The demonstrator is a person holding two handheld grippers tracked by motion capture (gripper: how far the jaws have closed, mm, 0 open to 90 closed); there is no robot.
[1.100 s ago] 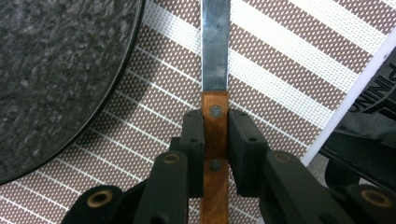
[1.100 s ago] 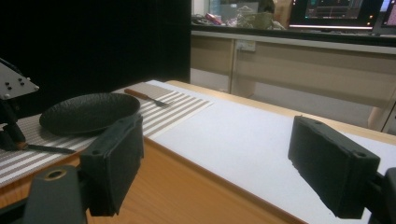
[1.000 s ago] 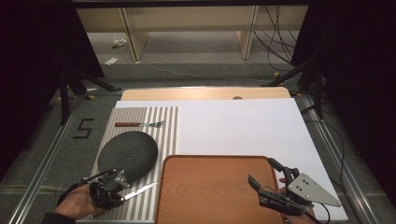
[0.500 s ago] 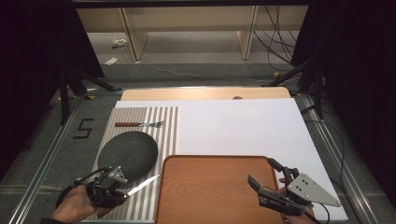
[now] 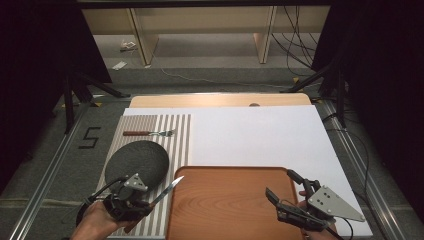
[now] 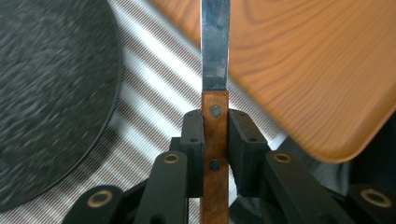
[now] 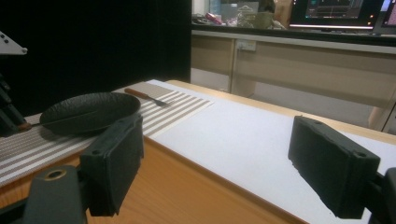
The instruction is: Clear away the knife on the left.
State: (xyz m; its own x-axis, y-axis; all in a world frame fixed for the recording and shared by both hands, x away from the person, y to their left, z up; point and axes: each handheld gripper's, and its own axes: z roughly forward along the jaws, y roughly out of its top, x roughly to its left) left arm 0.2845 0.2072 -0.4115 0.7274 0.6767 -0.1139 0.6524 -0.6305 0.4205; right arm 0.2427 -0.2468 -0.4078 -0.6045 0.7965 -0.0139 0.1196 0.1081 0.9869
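Knife [image 6: 215, 70] – wooden riveted handle, steel blade – clamped in left tool [image 6: 215, 135]; right tool [image 7: 233, 163] apart.

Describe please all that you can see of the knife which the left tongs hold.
The knife has a plain, flat steel blade and a brown wooden handle with two metal rivets. The left tongs are shut on the handle, one black pad pressing each side. It is lifted off the table, its blade pointing away from the hand, over the striped mat towards the near-left corner of the wooden tray. The dark plate lies beside it.
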